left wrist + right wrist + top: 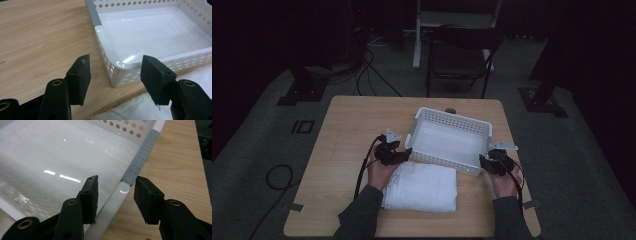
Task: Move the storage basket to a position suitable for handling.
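Now | our right gripper [116, 195] straddles the basket [110, 202] rim, jaws apart, to lift | left gripper [115, 75] spread, basket corner ahead.

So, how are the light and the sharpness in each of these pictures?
High view: dim, dark around the table. Left gripper view: bright, glare on the basket corner, the near claw slightly soft. Right gripper view: light streaks on the basket floor, pads a little blurred.
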`<state>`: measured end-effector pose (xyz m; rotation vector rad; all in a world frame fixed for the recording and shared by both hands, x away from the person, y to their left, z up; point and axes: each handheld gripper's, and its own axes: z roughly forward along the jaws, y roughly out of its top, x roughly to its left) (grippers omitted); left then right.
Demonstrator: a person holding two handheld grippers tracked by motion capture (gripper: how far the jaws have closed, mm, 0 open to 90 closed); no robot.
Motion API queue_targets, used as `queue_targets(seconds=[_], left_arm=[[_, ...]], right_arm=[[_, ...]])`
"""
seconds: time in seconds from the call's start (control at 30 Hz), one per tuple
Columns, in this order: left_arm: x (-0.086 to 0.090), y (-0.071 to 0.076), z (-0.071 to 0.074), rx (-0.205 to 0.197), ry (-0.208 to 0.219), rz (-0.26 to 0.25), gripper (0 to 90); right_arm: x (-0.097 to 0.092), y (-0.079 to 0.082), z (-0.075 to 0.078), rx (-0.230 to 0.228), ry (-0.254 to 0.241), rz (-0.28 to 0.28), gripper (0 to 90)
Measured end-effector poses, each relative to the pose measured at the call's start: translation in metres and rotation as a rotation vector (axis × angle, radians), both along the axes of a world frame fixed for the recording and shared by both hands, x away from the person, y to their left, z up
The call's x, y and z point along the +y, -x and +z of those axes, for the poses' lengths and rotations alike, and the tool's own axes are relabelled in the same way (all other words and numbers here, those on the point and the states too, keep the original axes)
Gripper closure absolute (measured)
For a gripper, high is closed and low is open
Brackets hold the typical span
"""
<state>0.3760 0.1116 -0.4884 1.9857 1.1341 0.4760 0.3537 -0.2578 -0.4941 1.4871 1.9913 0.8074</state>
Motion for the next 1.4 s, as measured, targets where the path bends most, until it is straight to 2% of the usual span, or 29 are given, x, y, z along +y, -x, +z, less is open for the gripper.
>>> queue_targets(seconds=[0.2, 0.43, 0.8, 1.07, 1.4], left_arm=[[0.008, 0.002, 0.001, -0.001, 0.015, 0.010, 40.9], [0.027, 0.005, 0.000, 0.004, 0.037, 0.031, 41.0], [0.048, 0.009, 0.006, -0.004, 0.047, 0.069, 42.6], [0.058, 0.009, 0.003, 0.005, 0.048, 0.091, 46.5], [0.063, 0.005, 0.000, 0.005, 0.023, 0.124, 50.0]], right_arm=[[0.006, -0.012, -0.001, 0.001, -0.041, 0.022, 57.2], [0.021, -0.025, -0.001, 0.003, -0.095, 0.054, 58.3], [0.047, -0.039, -0.003, -0.005, -0.131, 0.095, 60.0], [0.055, -0.045, -0.005, -0.012, -0.153, 0.102, 61.6], [0.063, -0.054, -0.004, -0.012, -0.142, 0.113, 63.3]])
